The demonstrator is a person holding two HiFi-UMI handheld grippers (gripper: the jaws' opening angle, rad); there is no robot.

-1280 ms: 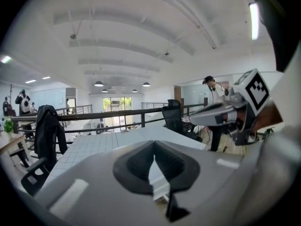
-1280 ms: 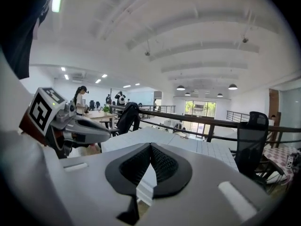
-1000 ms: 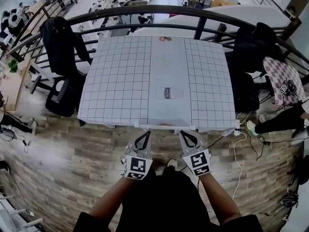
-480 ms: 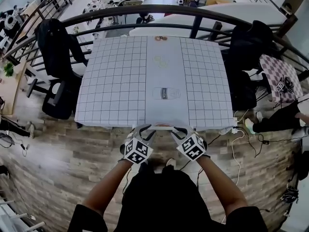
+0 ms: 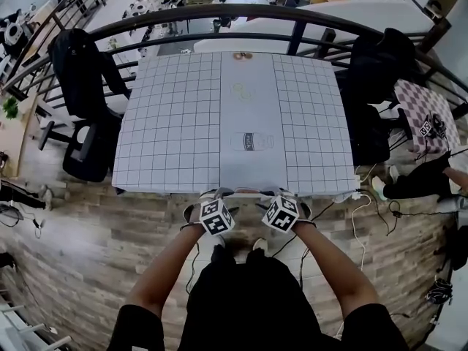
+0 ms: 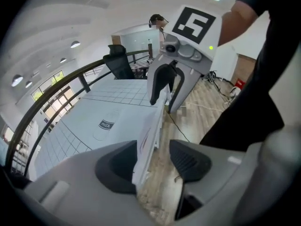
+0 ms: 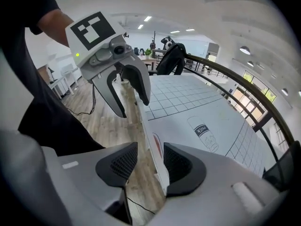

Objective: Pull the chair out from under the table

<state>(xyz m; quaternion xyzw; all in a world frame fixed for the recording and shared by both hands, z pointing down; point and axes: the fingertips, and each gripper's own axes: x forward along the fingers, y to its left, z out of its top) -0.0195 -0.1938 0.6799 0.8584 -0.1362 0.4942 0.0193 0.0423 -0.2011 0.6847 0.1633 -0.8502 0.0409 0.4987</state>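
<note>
evidently the grasp was being set up, not the pull itself. the left gripper [image 6: 151, 163] and the right gripper [image 7: 146, 163] sat side by side at the near edge of the table [image 5: 175, 123], both pointing steeply down. their jaws had just been opening and stood wide, released, each straddling one thin white panel [image 6: 149, 134] that ran just beside the table's edge from one gripper to the other. i judged that panel to be the top of the back of the chair [image 5: 242, 191]; the rest of it was hidden under the table, so it looked fully pushed in. in each gripper view the panel lay close to one pad with a clear gap at the other, so nothing was clamped. the next move probably called for closing both pairs of jaws firmly on the panel at matching height, then drawing both hands back toward the body evenly, so the chair would slide straight over the wood floor [image 5: 110, 232] without twisting.
</note>
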